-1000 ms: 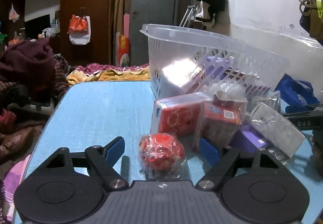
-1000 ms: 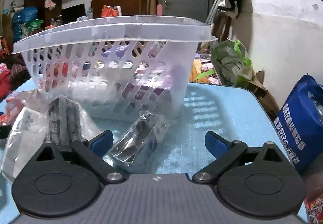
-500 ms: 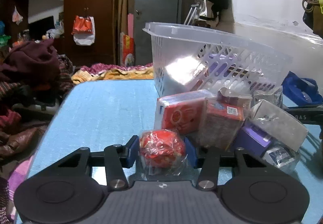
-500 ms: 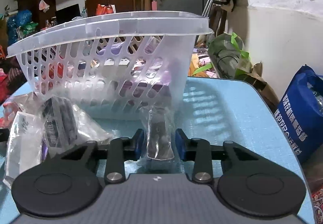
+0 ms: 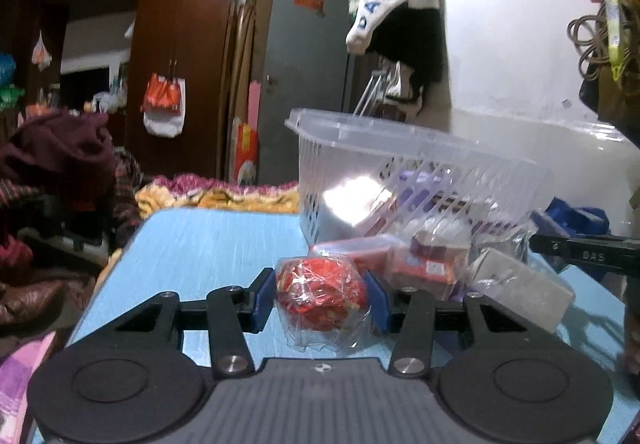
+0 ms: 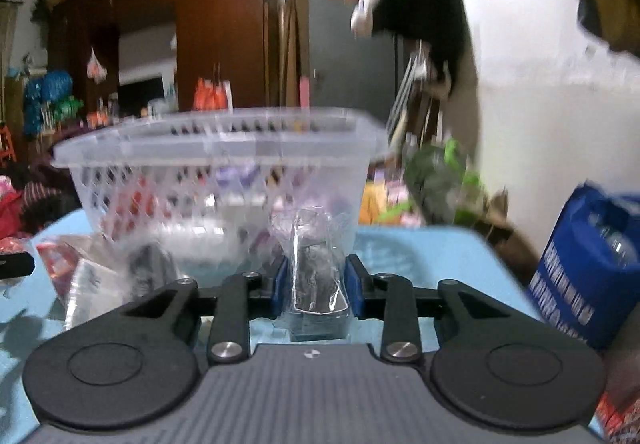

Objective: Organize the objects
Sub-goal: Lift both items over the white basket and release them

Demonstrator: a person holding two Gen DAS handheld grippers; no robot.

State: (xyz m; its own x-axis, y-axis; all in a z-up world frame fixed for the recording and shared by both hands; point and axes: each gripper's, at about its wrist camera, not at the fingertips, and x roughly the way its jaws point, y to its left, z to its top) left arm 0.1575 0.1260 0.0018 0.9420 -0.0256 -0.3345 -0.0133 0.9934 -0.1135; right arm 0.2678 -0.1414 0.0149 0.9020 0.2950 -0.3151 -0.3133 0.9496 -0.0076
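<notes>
My left gripper [image 5: 320,300] is shut on a red item wrapped in clear plastic [image 5: 322,294] and holds it above the blue table [image 5: 208,248]. My right gripper [image 6: 316,280] is shut on a dark item in a clear plastic bag [image 6: 314,264], lifted off the table. A clear plastic basket [image 5: 404,180] stands behind both; it also shows in the right wrist view [image 6: 224,168], with several packets inside. A pile of wrapped boxes [image 5: 424,260] lies in front of the basket.
A blue bag [image 6: 592,268] stands at the table's right edge. Wrapped packets [image 6: 96,276] lie left of my right gripper. The right gripper's arm [image 5: 588,254] shows at the right in the left wrist view. Clothes and a cupboard lie beyond the table.
Both grippers closed on their items, the left on the red wrapped item, the right on the bagged dark item, and both have lifted them up from the table.
</notes>
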